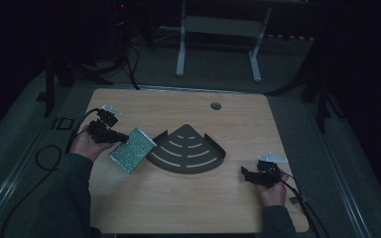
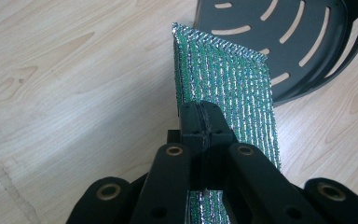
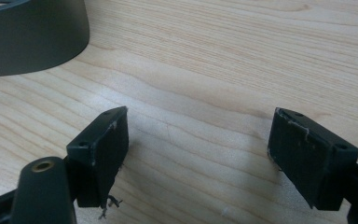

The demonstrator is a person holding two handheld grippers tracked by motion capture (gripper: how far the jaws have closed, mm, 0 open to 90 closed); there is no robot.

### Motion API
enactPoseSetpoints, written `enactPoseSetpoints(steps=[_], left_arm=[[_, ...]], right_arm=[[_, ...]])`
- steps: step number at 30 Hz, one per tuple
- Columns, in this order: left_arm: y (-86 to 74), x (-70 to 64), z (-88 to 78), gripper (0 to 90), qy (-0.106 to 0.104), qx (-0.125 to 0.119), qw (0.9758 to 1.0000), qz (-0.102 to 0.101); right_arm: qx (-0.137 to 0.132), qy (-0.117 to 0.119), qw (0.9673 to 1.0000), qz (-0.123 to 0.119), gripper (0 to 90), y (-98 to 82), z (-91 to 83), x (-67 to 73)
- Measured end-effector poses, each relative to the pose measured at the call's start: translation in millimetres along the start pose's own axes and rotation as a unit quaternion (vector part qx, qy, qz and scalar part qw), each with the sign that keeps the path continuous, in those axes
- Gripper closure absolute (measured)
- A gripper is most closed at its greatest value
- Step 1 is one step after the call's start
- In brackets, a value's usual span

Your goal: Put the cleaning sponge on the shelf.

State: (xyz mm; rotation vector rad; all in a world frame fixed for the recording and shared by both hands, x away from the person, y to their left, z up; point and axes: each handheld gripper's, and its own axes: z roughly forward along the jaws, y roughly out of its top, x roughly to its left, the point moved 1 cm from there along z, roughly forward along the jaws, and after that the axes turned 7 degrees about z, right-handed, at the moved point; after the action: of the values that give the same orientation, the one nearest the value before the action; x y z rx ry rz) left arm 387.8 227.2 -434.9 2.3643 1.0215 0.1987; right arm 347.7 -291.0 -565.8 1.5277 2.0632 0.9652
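Glittery pouch (image 2: 228, 88), probably foil

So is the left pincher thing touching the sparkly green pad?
Touching. In the left gripper view the left gripper has its two black jaws shut flat against both sides of the sparkly green pad, with no gap showing between them.

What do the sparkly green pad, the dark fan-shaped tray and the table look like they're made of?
Green pad: probably metallic foil-like woven fabric; it glitters in ribbed rows. Tray: dark, matte, likely painted metal or plastic, judging by its thin slotted wall. Table: pale wood or laminate, with visible grain.
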Motion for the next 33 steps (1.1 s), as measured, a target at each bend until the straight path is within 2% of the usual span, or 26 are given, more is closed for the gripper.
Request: enactPoseSetpoints(steps=[23, 33], left_arm=[[28.1, -0.2, 5.2, 90.0, -0.004, -0.004, 0.9998, 0.018], [39.9, -4.8, 9.6, 90.0, -0.004, -0.006, 0.9996, 0.028]], right_arm=[[0.0, 0.0, 1.0, 0.001, 19.8, 0.3, 0.3, 0.0], [0.0, 0.0, 1.0, 0.0, 19.8, 0.4, 0.4, -0.1]])
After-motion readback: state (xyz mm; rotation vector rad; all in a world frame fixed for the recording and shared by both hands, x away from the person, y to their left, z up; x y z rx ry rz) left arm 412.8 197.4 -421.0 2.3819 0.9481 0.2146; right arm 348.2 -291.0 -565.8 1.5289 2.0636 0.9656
